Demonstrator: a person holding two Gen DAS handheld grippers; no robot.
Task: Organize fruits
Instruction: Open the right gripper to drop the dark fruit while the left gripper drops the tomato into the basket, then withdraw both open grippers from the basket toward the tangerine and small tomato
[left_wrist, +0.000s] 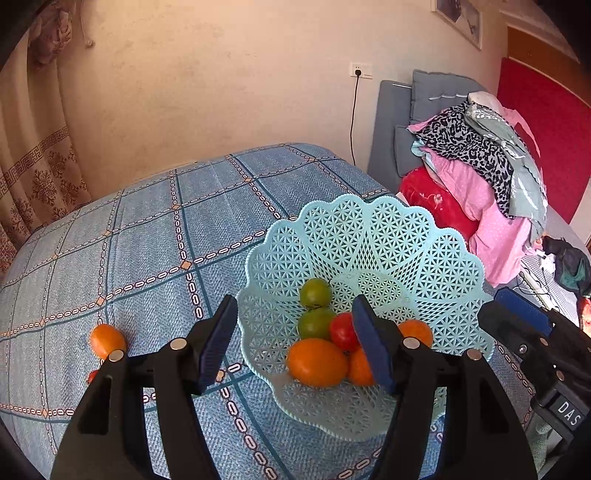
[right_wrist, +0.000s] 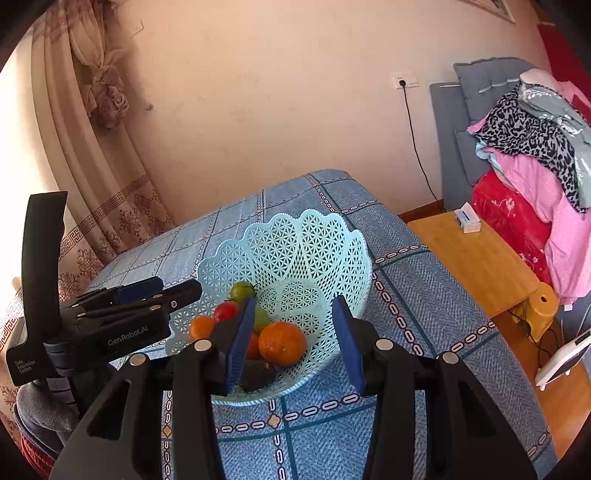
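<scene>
Left gripper (left_wrist: 295, 347) spread wide, empty, above pale blue lattice plastic basket (left_wrist: 388, 240) on blue checked tablecloth (left_wrist: 147, 240). Right gripper (right_wrist: 293, 343) likewise spread, empty. Inside basket: green, red, orange fruits. One small orange fruit (left_wrist: 107, 340) outside, left of basket.

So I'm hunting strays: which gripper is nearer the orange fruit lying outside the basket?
Left. The left gripper is just right of the orange fruit; the right gripper is beyond the basket.

basket (left_wrist: 424, 236) pale turquoise lattice | tablecloth (left_wrist: 147, 240) blue plaid | tomatoes: green (left_wrist: 315, 292), red (left_wrist: 342, 331)
</scene>
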